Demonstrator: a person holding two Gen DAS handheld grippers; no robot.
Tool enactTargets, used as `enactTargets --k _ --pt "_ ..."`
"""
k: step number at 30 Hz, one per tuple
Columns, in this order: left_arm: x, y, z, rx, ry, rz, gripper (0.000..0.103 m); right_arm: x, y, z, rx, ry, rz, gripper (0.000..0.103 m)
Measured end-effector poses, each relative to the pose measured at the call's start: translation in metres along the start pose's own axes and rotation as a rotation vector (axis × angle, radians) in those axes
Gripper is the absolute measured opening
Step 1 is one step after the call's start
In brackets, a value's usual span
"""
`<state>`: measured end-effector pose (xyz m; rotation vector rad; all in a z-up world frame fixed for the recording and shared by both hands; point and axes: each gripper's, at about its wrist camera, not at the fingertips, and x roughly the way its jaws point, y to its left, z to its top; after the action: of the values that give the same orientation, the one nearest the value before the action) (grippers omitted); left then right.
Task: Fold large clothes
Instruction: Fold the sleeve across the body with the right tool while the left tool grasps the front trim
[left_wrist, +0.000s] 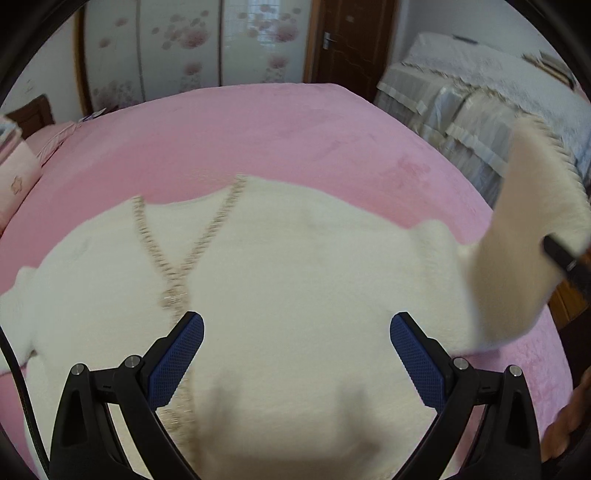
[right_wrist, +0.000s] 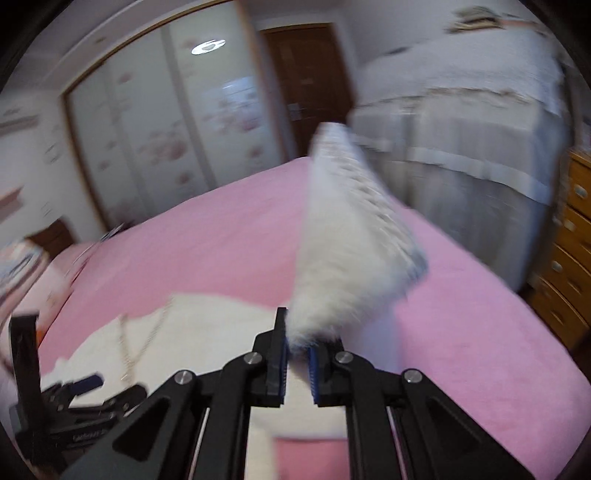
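Your right claw (right_wrist: 297, 349) pinches only the fluffy sleeve (right_wrist: 347, 251) tip, raised beside the white sweater (left_wrist: 280, 266), so it could slip free; your left claw (left_wrist: 295, 354) hangs spread above the sweater.

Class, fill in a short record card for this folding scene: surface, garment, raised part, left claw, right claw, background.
surface: pink bed cover
garment: fluffy white cardigan with beige trim, lying flat
raised part: sleeve lifted off the bed
left claw: open, above the cardigan's body, holding nothing
right claw: shut on the sleeve
background: flowered wardrobe doors, brown door, second covered bed
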<state>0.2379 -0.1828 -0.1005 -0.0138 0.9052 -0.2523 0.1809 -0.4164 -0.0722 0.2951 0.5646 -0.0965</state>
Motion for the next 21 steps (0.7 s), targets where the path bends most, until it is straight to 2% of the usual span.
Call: enactTargets --k 1,2,4,8,9,13,15,17,19,21 --pt "-0.003 0.013 -0.002 -0.017 0.001 -0.008 0.100 0.008 0.021 -0.008 -0.043 0.031 0.031 0.017" --pt "-0.004 0.025 -0.005 -0.033 0.008 -0.019 0.100 0.020 0.041 -0.020 -0.088 0.080 0.050 0.031" --pt "0.001 0.045 -0.013 -0.056 0.042 -0.037 0.100 0.044 0.068 -0.048 -0.143 0.206 0.085 0.054" --pt "0.019 0.063 -0.032 -0.079 0.135 -0.112 0.099 0.064 0.086 -0.099 -0.188 0.368 0.078 0.055" --pt "0.024 0.063 -0.037 -0.083 0.152 -0.141 0.094 0.063 0.082 -0.108 -0.169 0.389 0.082 0.055" --pt "0.045 0.057 -0.045 -0.124 0.217 -0.286 0.078 0.045 0.055 -0.129 -0.075 0.422 0.088 0.055" --pt "0.055 0.051 -0.046 -0.158 0.240 -0.356 0.066 0.033 0.038 -0.133 -0.026 0.414 0.090 0.055" --pt "0.067 0.044 -0.046 -0.193 0.257 -0.410 0.060 0.025 0.027 -0.137 0.019 0.402 0.099 0.055" --pt "0.083 0.037 -0.045 -0.222 0.278 -0.445 0.059 0.017 0.015 -0.138 0.058 0.392 0.093 0.055" --pt "0.096 0.031 -0.045 -0.242 0.297 -0.443 0.059 0.011 0.009 -0.142 0.090 0.392 0.095 0.055"
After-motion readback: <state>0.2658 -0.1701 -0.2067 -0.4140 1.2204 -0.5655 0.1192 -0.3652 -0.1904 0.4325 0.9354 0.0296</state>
